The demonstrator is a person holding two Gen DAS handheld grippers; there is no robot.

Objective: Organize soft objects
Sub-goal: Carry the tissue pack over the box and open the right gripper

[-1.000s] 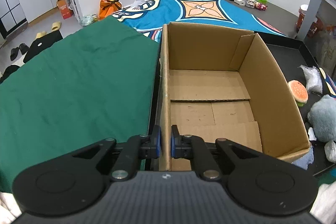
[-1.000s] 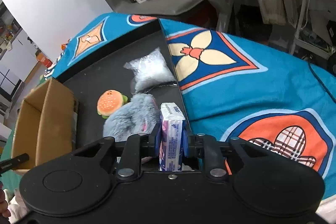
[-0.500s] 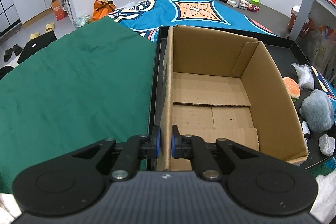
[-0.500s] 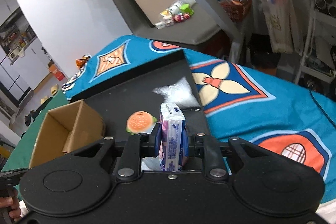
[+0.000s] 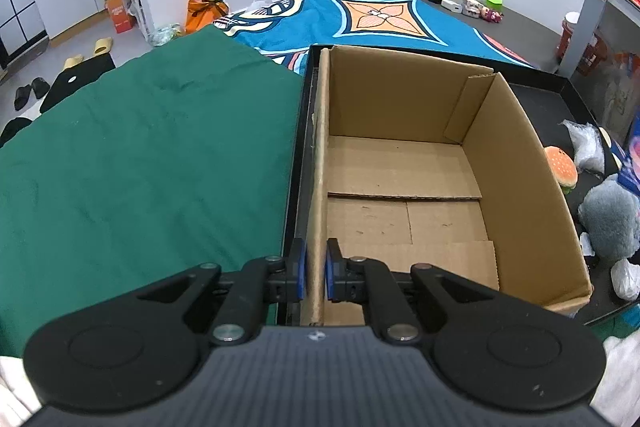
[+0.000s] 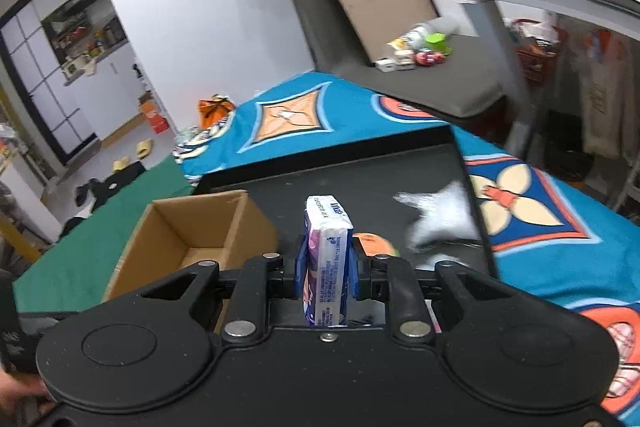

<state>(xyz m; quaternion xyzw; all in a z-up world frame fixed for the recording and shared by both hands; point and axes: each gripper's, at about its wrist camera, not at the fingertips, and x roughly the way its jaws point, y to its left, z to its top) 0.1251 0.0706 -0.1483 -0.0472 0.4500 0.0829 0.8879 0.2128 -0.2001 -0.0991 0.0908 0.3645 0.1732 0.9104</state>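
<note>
The left gripper (image 5: pixel 314 277) has its jaws clamped on the near left wall of the cardboard box (image 5: pixel 404 183), which stands in a black tray (image 5: pixel 560 83); the box opens ahead and right of these jaws. The right gripper (image 6: pixel 326 277) holds a tissue pack (image 6: pixel 328 259) upright between its jaws. Ahead and left of them sits the box; just beyond, a burger toy (image 6: pixel 374 243) and a white bag (image 6: pixel 440 219), blurred.

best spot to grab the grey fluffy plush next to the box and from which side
Probably the rounded top of the grey plush, coming from above. It lies low on the black tray with the cardboard box wall close beside it and the burger toy just behind, so sideways access looks cramped.
</note>
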